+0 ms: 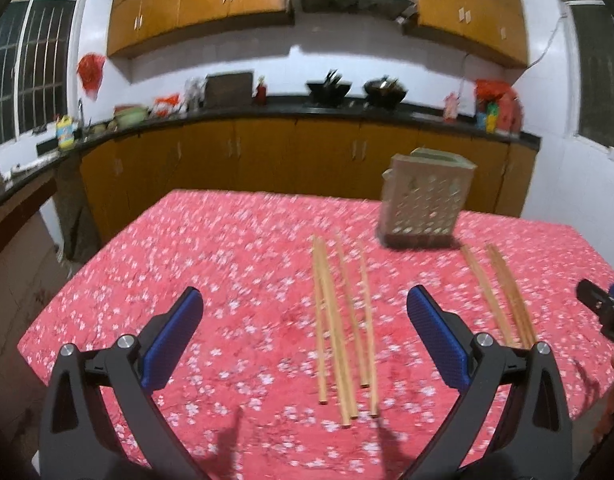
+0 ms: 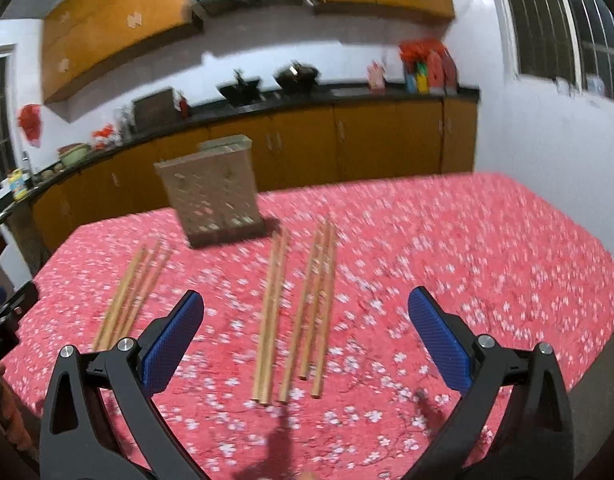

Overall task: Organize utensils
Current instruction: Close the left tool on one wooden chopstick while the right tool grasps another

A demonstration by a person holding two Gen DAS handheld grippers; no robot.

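Observation:
Several wooden chopsticks (image 1: 341,328) lie in a loose bunch on the red flowered tablecloth, with another group (image 1: 501,292) to their right. A beige perforated utensil holder (image 1: 425,200) stands upright behind them. My left gripper (image 1: 305,300) is open and empty above the near chopsticks. In the right wrist view the same holder (image 2: 211,188) stands at the back, one chopstick group (image 2: 299,312) lies between the fingers and another (image 2: 133,292) lies to the left. My right gripper (image 2: 305,300) is open and empty; it also shows in the left wrist view (image 1: 603,304).
The table (image 1: 187,264) ends at a near edge and a left edge with floor beyond. A kitchen counter (image 1: 307,110) with woks, bottles and bags runs along the back wall. The left gripper shows at the left edge of the right wrist view (image 2: 7,312).

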